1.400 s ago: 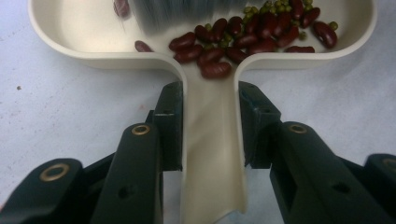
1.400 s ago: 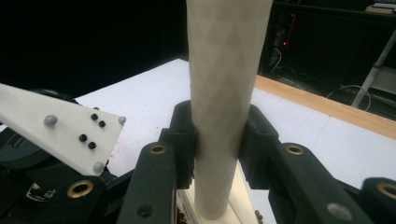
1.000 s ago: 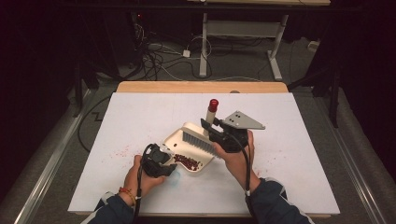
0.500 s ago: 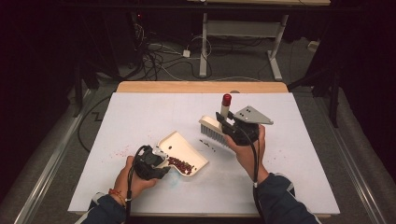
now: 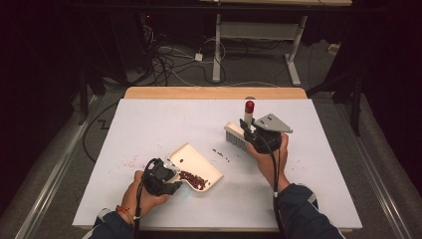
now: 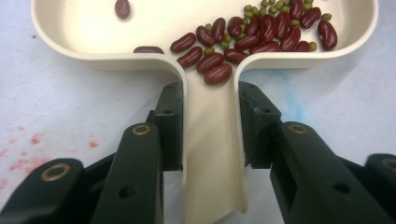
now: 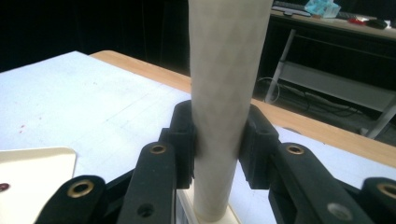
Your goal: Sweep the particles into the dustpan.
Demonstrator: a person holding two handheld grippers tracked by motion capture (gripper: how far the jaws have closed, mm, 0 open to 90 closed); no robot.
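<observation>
Cream plastic dustpan point(image 5: 199, 164) lies near the front of the white table point(image 5: 149, 124), red beans point(image 6: 261, 35) and small green ones piled in its pan. Left gripper point(image 6: 210, 121) clamps its handle. Well apart to the right, the right gripper point(image 7: 217, 140) clamps the upright handle of a brush point(image 5: 238, 133), bristles toward the table, a few spilled beans point(image 5: 221, 154) between.

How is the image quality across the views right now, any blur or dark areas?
High view: table brightly lit, surroundings nearly black. Left gripper view: beans and dustpan sharp. Right gripper view: brush handle close and soft, background dim.
</observation>
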